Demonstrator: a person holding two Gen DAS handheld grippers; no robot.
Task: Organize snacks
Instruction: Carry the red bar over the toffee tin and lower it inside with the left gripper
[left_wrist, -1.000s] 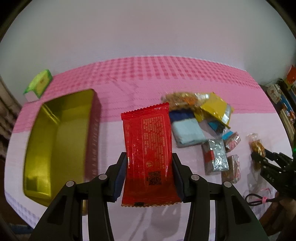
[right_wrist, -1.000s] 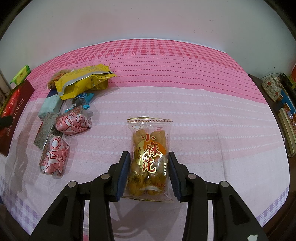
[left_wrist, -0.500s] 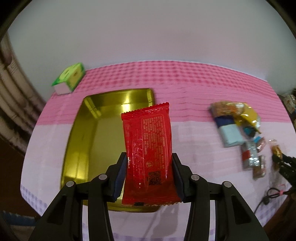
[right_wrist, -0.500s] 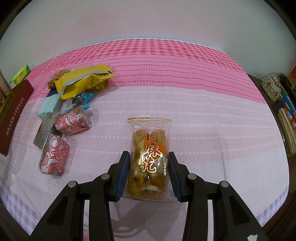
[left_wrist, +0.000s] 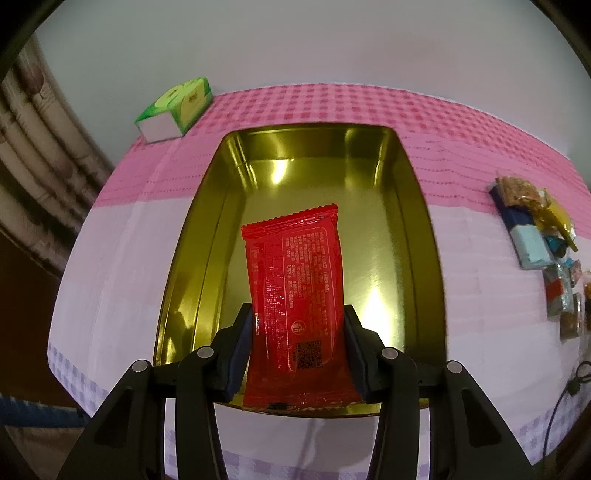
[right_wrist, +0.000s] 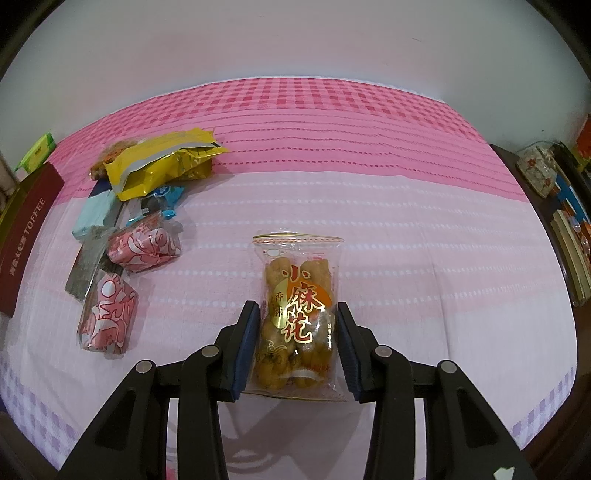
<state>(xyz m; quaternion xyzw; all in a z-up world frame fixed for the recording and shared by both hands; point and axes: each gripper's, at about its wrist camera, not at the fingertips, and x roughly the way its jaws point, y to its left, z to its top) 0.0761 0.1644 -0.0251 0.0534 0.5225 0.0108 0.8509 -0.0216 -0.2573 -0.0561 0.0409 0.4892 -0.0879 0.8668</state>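
Observation:
My left gripper (left_wrist: 298, 325) is shut on a red snack packet (left_wrist: 295, 288) and holds it over the open gold tin (left_wrist: 417, 206), near the tin's front end. The tin's inside looks bare. My right gripper (right_wrist: 295, 332) is shut on a clear packet of fried dough twists (right_wrist: 297, 314) above the pink tablecloth (right_wrist: 406, 221). A pile of loose snacks lies left of it: a yellow packet (right_wrist: 162, 162), a light blue packet (right_wrist: 96, 214), two pink-and-white packets (right_wrist: 144, 247) and a grey packet (right_wrist: 86, 266). The pile also shows in the left wrist view (left_wrist: 535, 236).
A green tissue box (left_wrist: 173, 107) stands at the table's far left corner. The tin's dark red side marked TOFFEE (right_wrist: 26, 236) shows at the left of the right wrist view. Shelves with books and a jar (right_wrist: 539, 170) stand beyond the table's right edge. A curtain (left_wrist: 40, 173) hangs left.
My left gripper has swung left with the red packet, from above the snack pile to over the gold tin. The right gripper and its packet have not moved.

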